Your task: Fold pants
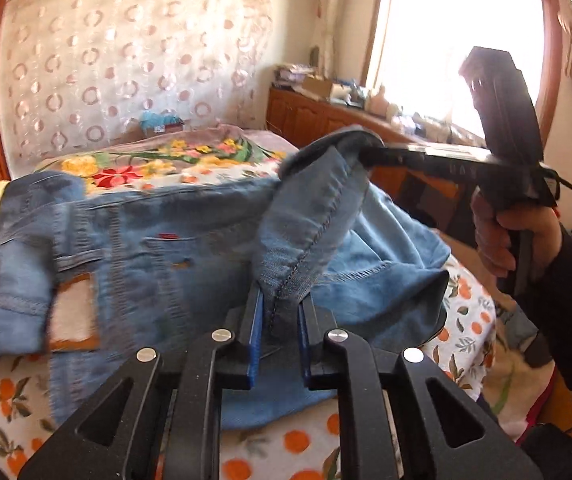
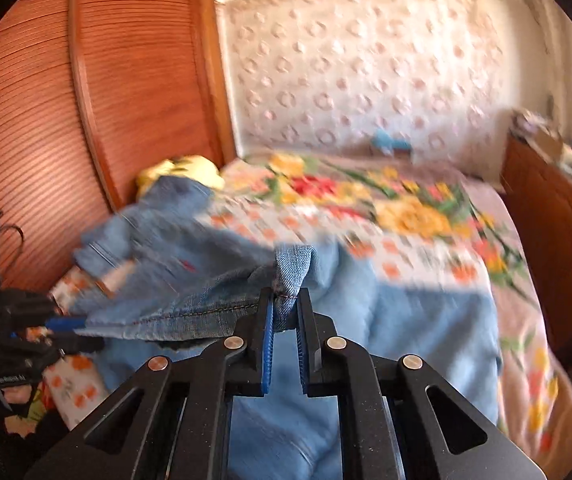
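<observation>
Both the left gripper (image 1: 280, 312) and the right gripper (image 2: 286, 312) are clamped on the hem of the jeans (image 1: 157, 240), holding it taut above the bed (image 1: 286, 448), seemingly to carry that end over the waist lying ahead of the 2 tools.

My claws' pads (image 1: 254, 334) blue; pants (image 1: 165, 240) lt blue denim; near sheet (image 1: 286, 446) white w/ orange fruit; far blanket (image 2: 414, 208) floral yel/red.

Blue jeans part-folded on the bed

The light-blue denim jeans (image 1: 189, 240) lie spread over the bedspread, waistband with its tan leather patch at the left, while a stitched hem edge is lifted off the near right side.
</observation>
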A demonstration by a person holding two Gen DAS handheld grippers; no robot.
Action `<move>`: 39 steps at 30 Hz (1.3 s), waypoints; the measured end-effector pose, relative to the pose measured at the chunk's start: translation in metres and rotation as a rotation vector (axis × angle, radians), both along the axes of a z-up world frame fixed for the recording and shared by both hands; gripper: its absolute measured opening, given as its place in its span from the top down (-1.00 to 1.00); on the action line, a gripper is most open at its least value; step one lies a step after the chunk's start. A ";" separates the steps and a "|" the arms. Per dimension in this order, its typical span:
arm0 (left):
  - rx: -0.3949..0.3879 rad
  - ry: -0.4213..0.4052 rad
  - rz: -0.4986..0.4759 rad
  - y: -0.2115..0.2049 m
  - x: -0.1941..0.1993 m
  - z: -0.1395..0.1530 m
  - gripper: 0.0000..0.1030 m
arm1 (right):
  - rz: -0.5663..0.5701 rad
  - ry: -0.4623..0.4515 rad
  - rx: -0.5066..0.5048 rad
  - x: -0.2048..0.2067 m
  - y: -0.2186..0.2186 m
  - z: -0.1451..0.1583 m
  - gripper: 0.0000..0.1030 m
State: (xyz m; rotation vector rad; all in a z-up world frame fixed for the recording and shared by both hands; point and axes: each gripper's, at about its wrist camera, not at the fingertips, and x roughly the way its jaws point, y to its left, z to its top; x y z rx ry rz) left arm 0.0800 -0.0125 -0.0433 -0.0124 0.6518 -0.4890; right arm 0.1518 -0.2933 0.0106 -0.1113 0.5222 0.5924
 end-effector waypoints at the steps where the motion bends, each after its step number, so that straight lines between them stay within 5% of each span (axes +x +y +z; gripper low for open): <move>1: -0.009 -0.005 0.017 0.011 -0.005 0.002 0.70 | 0.024 -0.018 -0.006 0.001 0.011 0.008 0.81; 10: -0.035 0.049 0.155 0.084 -0.005 -0.015 0.70 | 0.170 -0.015 -0.054 0.050 0.133 0.027 0.80; 13: -0.019 0.099 0.221 0.100 0.001 -0.032 0.69 | 0.150 0.029 -0.090 0.074 0.156 0.018 0.56; 17: -0.045 0.121 0.252 0.113 0.001 -0.042 0.53 | 0.126 0.052 -0.074 0.082 0.155 0.014 0.22; 24: -0.054 0.097 0.264 0.113 0.003 -0.040 0.03 | 0.042 0.034 -0.121 0.047 0.121 0.002 0.17; 37: 0.022 0.120 0.266 0.097 0.012 -0.050 0.03 | -0.106 0.156 -0.115 -0.028 0.060 -0.057 0.17; 39: 0.013 0.124 0.268 0.099 0.009 -0.055 0.14 | -0.119 0.164 -0.110 -0.035 0.061 -0.060 0.17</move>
